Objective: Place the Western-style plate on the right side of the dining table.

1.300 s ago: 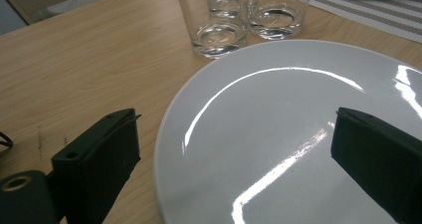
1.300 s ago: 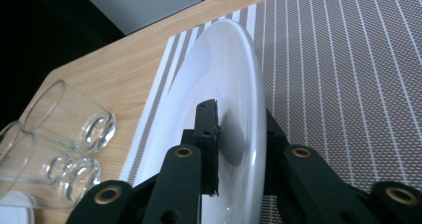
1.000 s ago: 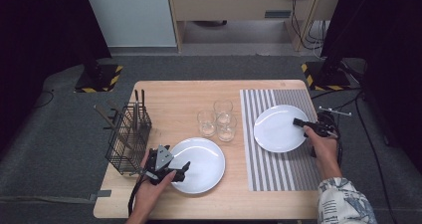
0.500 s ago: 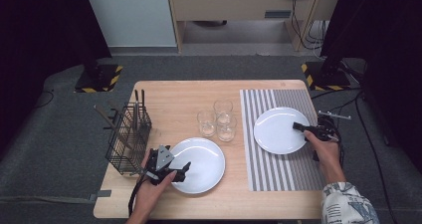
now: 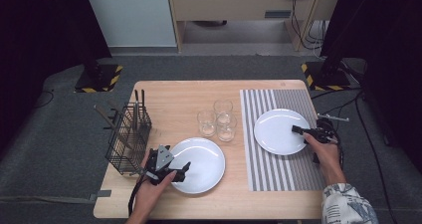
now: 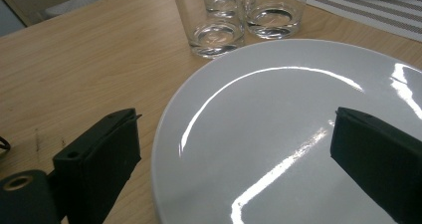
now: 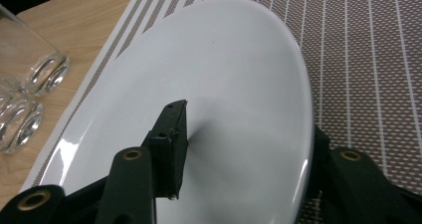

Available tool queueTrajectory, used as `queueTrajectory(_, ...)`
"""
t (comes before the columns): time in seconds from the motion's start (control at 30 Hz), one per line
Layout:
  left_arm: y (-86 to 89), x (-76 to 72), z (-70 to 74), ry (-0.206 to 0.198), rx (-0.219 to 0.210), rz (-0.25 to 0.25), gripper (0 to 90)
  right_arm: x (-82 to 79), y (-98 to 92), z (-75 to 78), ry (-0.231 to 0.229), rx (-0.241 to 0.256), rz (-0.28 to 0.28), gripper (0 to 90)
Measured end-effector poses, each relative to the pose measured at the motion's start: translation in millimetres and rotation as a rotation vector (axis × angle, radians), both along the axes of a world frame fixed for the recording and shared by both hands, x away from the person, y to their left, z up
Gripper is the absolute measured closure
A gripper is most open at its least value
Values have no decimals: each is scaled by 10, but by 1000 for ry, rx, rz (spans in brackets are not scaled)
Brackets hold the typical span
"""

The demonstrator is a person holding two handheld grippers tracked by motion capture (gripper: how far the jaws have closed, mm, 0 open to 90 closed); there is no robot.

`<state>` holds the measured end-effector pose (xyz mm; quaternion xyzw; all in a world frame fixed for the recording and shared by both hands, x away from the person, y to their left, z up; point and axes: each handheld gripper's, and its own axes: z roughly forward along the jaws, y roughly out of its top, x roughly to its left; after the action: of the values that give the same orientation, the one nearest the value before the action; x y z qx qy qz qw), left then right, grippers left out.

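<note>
Wooden table [image 5: 174, 92] below me: my right gripper [image 5: 303, 133] is clamped on the plate [image 5: 276, 131] lying on the striped mat [image 5: 293, 169]; my left gripper [image 5: 180, 172] gapes astride the near plate [image 5: 204, 157]; lift level, slowly

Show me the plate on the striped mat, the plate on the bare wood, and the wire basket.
plate on the striped mat [image 5: 276, 129], high view, its bare centre.
plate on the bare wood [image 5: 204, 159], high view, its bare centre.
wire basket [image 5: 124, 149], high view, its front mesh wall.
</note>
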<state>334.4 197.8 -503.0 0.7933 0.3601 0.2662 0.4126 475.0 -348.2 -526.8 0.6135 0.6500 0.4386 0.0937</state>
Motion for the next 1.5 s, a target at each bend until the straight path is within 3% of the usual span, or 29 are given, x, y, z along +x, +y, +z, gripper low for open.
queueTrajectory(0.5,-2,6,-6,0,3,0,51,-8,-20,-67,5,-17,-9,452)
queueTrajectory(0.97,0,3,-1,-3,7,1,53,-21,44,-45,-13,-110,18,359)
queueTrajectory(1.03,1,1,2,-2,9,0,53,-24,70,-42,-20,-149,18,332)
queueTrajectory(1.5,-5,1,0,-3,13,0,58,-32,94,-42,-24,-193,17,328)
